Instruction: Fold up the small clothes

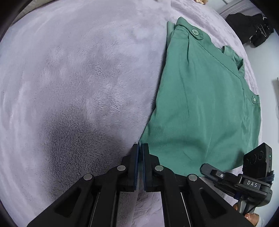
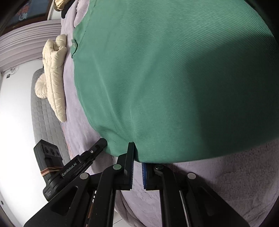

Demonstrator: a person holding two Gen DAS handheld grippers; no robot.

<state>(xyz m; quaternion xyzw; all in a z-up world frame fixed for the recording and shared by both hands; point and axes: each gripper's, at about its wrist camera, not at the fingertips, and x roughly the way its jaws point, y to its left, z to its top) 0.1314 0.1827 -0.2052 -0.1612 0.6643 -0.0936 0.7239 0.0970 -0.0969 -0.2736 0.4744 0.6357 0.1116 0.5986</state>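
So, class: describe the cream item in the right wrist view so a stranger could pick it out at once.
Start at the lilac fleece blanket covering the bed. Left of the green garment, at the blanket's edge, lies the cream quilted jacket. It alone is pale, puffy and stitched in ribs; the garment is flat, smooth and green.

Premises: a bedroom in a home. A bed covered by a lilac fleece blanket (image 1: pixel 78 78) fills both views, with a grey quilted cover (image 2: pixel 43 113) beneath at its edge. A cream padded garment (image 2: pixel 55 69) lies on the bed. Pale floor beside it; a framed picture (image 2: pixel 26 14) hangs on the wall.
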